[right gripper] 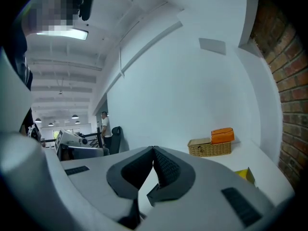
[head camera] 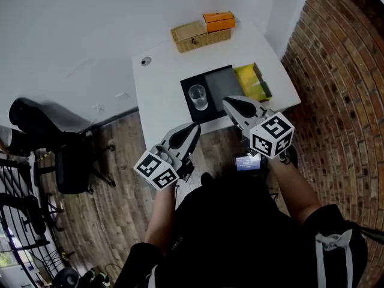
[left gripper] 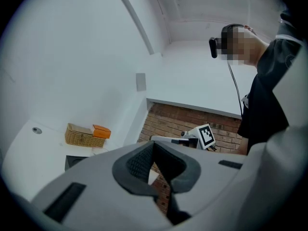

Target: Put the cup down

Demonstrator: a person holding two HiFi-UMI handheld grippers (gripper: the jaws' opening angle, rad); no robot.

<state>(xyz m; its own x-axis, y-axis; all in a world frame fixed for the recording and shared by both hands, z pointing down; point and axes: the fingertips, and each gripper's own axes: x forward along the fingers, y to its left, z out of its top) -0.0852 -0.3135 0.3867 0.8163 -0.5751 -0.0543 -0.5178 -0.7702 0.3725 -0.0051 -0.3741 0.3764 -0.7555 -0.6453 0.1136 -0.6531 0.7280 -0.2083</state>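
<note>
A clear glass cup (head camera: 198, 96) stands upright on a black tray (head camera: 219, 84) at the near side of the white table (head camera: 159, 89). No gripper touches it. My left gripper (head camera: 195, 126) is shut and empty, held short of the table's near edge, its tips pointing toward the tray. To the right of the cup, my right gripper (head camera: 228, 102) is shut too, with nothing in it, its tips at the tray's near right corner. In the left gripper view the jaws (left gripper: 153, 146) meet, and in the right gripper view the jaws (right gripper: 154, 150) meet; the cup is hidden in both.
A yellow box (head camera: 253, 83) lies right of the tray. A wicker basket (head camera: 200, 36) with an orange box (head camera: 218, 21) on it sits at the table's far edge. A brick wall (head camera: 342, 71) runs along the right. A black office chair (head camera: 57, 149) stands on the wooden floor at left.
</note>
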